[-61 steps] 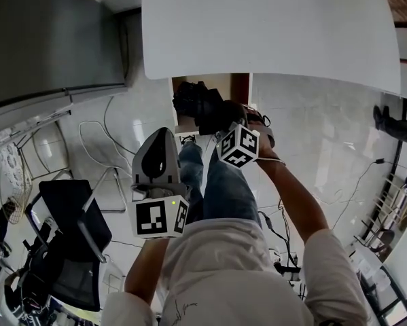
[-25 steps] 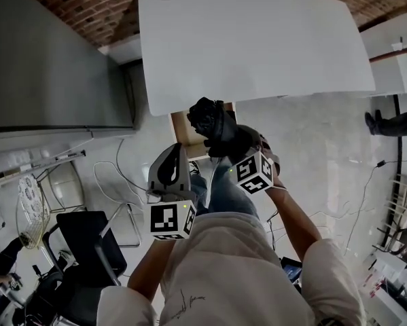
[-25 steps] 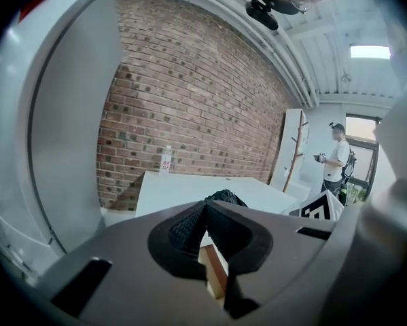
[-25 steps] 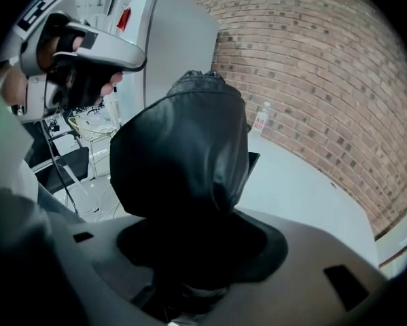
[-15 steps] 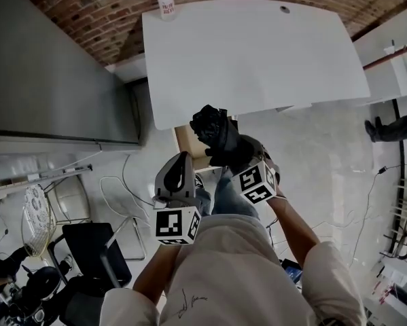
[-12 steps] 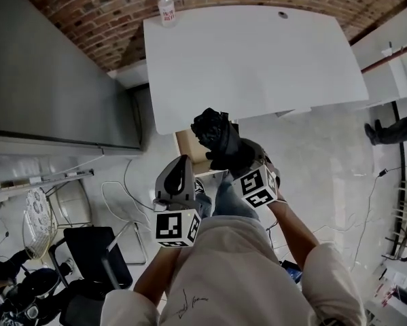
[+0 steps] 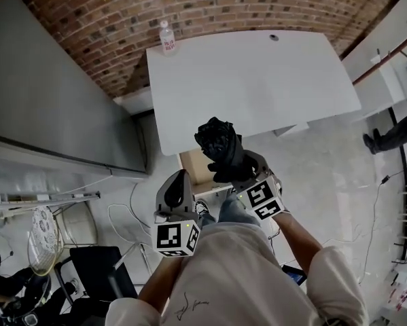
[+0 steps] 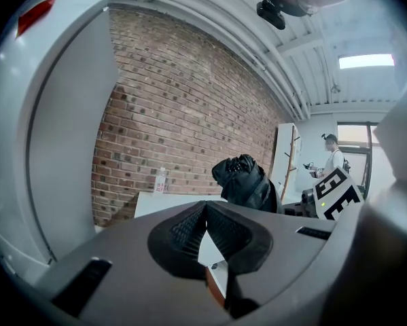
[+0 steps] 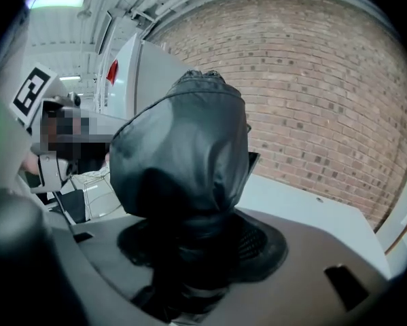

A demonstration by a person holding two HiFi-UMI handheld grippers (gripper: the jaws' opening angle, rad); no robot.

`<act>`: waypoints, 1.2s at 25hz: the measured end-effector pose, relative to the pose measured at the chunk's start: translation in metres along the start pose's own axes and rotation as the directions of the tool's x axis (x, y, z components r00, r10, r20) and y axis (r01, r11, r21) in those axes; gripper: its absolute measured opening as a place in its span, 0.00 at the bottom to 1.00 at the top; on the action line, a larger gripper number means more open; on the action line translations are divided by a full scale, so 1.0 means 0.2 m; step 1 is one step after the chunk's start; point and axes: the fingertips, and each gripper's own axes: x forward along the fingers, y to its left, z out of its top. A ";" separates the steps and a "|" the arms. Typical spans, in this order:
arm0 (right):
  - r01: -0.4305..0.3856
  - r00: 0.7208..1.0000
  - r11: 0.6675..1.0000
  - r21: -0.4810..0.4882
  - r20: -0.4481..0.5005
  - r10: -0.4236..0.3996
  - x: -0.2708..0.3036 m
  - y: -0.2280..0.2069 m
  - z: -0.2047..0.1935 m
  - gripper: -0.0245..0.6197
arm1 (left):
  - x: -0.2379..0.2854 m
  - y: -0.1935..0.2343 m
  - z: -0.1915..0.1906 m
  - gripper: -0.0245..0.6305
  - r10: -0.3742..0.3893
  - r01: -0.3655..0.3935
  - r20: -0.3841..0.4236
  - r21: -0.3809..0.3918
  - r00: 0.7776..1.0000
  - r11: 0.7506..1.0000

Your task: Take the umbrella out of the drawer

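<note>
The folded black umbrella (image 7: 217,144) is up in the air in front of the white table (image 7: 257,80). It is clear of the open wooden drawer (image 7: 191,166) below the table's front edge. My right gripper (image 7: 232,171) is shut on the umbrella's lower part. In the right gripper view the umbrella (image 9: 183,168) fills the centre, and the right gripper (image 9: 196,253) clamps its base. My left gripper (image 7: 177,180) hovers left of it, over the drawer, shut with nothing in it. In the left gripper view the left gripper (image 8: 204,212) has its pads touching, and the umbrella (image 8: 247,182) is to the right.
A clear bottle (image 7: 167,37) stands at the table's far left corner, by the brick wall (image 7: 189,5). A tall grey cabinet (image 7: 47,100) is at the left. A black chair (image 7: 98,274) and cables lie on the floor at lower left. Someone's leg (image 7: 393,133) shows at the right edge.
Both grippers have risen, the right one more. The umbrella has come up out of the drawer and now overlaps the table's front edge. The head view has tipped up, showing the brick wall.
</note>
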 end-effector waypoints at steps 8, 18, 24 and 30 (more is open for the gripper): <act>0.029 0.994 0.998 0.063 0.103 -0.036 -0.14 -0.02 0.18 0.41 | -0.01 0.02 0.08 0.06 -0.013 0.013 0.048 0.011 0.999 1.000; 0.095 0.965 0.987 0.133 0.231 -0.124 -0.33 -0.07 0.33 0.41 | -0.05 0.07 0.15 0.06 -0.016 0.015 0.069 0.012 0.998 1.000; 0.103 0.940 0.977 0.187 0.303 -0.157 -0.42 -0.08 0.41 0.41 | -0.08 0.09 0.20 0.06 -0.008 0.006 0.090 0.019 0.996 1.000; 0.094 0.933 0.979 0.183 0.328 -0.151 -0.44 -0.07 0.47 0.41 | -0.08 0.12 0.24 0.06 -0.009 0.008 0.104 0.012 0.995 1.000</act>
